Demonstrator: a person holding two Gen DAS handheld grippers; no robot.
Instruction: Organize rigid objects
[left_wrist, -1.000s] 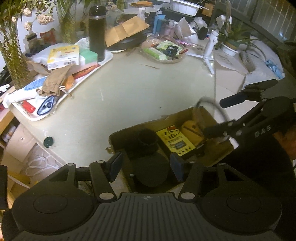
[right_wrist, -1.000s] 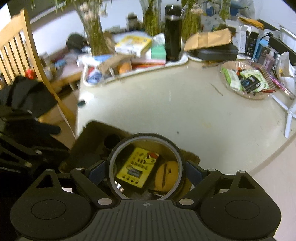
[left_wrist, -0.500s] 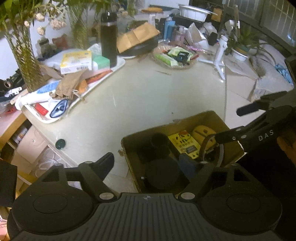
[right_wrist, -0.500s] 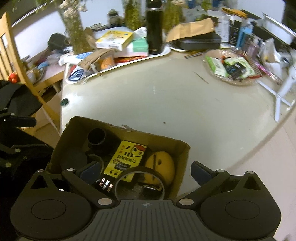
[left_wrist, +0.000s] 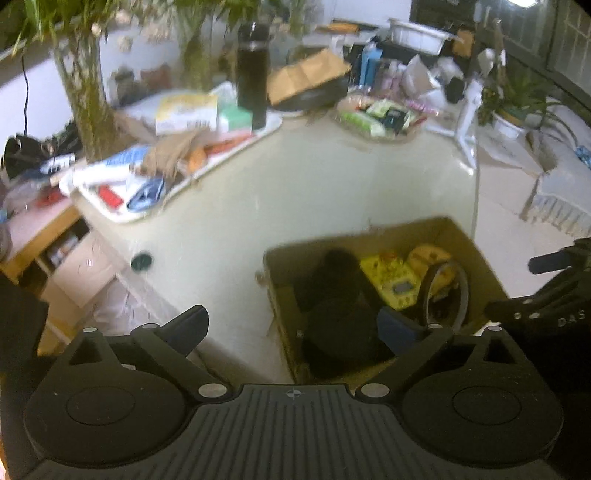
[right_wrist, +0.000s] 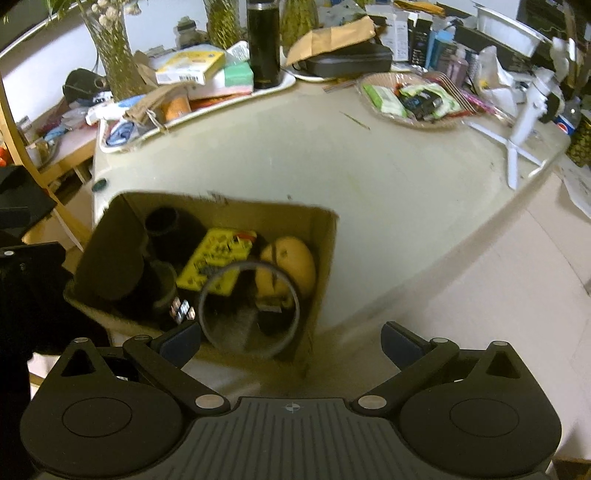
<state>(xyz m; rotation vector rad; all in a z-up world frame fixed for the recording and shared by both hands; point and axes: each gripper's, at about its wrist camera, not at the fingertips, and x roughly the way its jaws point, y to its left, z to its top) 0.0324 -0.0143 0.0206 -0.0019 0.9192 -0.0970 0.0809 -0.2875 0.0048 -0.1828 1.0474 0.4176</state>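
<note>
While the table (right_wrist: 369, 192) is left bare in the middle | box (right_wrist: 325, 258) is seen at its near edge, holding ring (right_wrist: 249, 306) on edge | left gripper (left_wrist: 291, 328), jaws just opened wide, empty, is held over the box | right gripper (right_wrist: 290, 341) is spread, empty, ring just ahead-left, nearer it.

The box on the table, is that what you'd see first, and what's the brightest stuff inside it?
Yes: the open cardboard box at the table's near edge grabs the eye, with a bright yellow card in its middle and a round yellow thing beside it. A clear ring stands at the front, dark things fill the left, and both grippers hang open above.
</note>
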